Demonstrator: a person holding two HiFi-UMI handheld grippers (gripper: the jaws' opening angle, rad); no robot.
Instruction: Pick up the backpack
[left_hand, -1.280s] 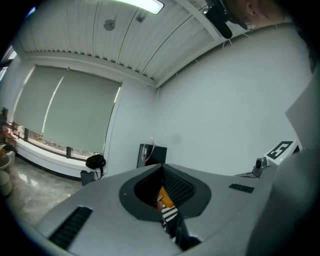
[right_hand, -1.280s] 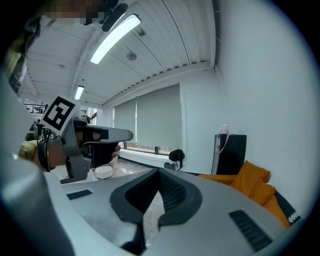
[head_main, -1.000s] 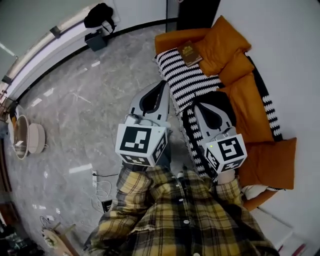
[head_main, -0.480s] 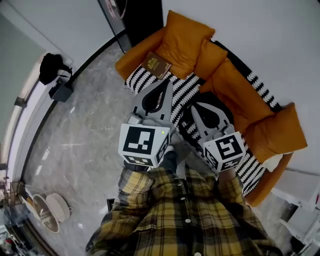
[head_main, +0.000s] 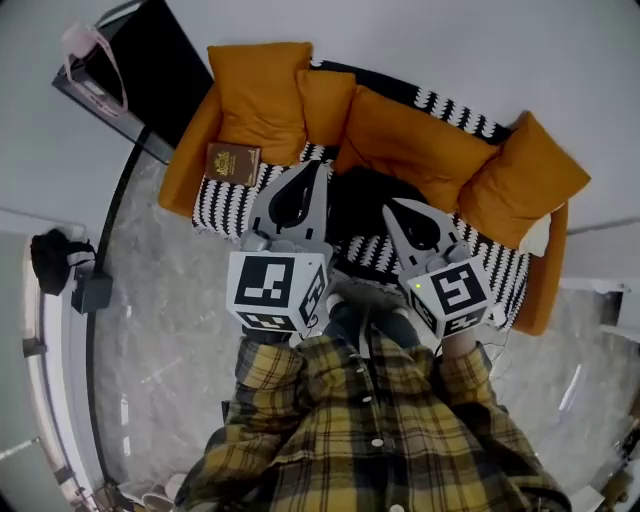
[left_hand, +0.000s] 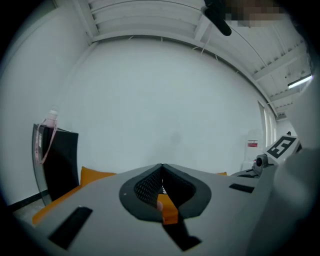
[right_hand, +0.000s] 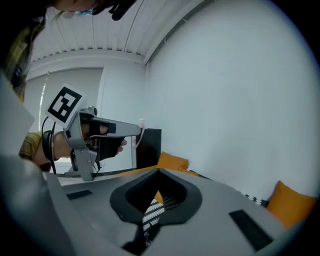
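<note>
A black bag-like shape (head_main: 362, 203), probably the backpack, lies on the striped blanket (head_main: 228, 203) of the orange sofa (head_main: 413, 140); its details are hard to make out. My left gripper (head_main: 307, 170) is shut and empty, its tip over the blanket just left of the black shape. Just right of it, my right gripper (head_main: 393, 208) is also shut and empty. The left gripper (left_hand: 161, 167) points at the white wall above the sofa in its own view. Seen in its own view, the right gripper (right_hand: 159, 172) has the left gripper (right_hand: 131, 129) beside it.
A brown book (head_main: 232, 162) lies on the sofa's left end. A black cabinet (head_main: 135, 62) with a pink strap stands left of the sofa. Another black bag (head_main: 50, 260) sits on the marble floor far left. Orange cushions (head_main: 525, 178) line the sofa back.
The whole view has swung round: the sofa, earlier off to the right, now lies straight ahead of both grippers. Both grippers turned with it and stayed shut.
</note>
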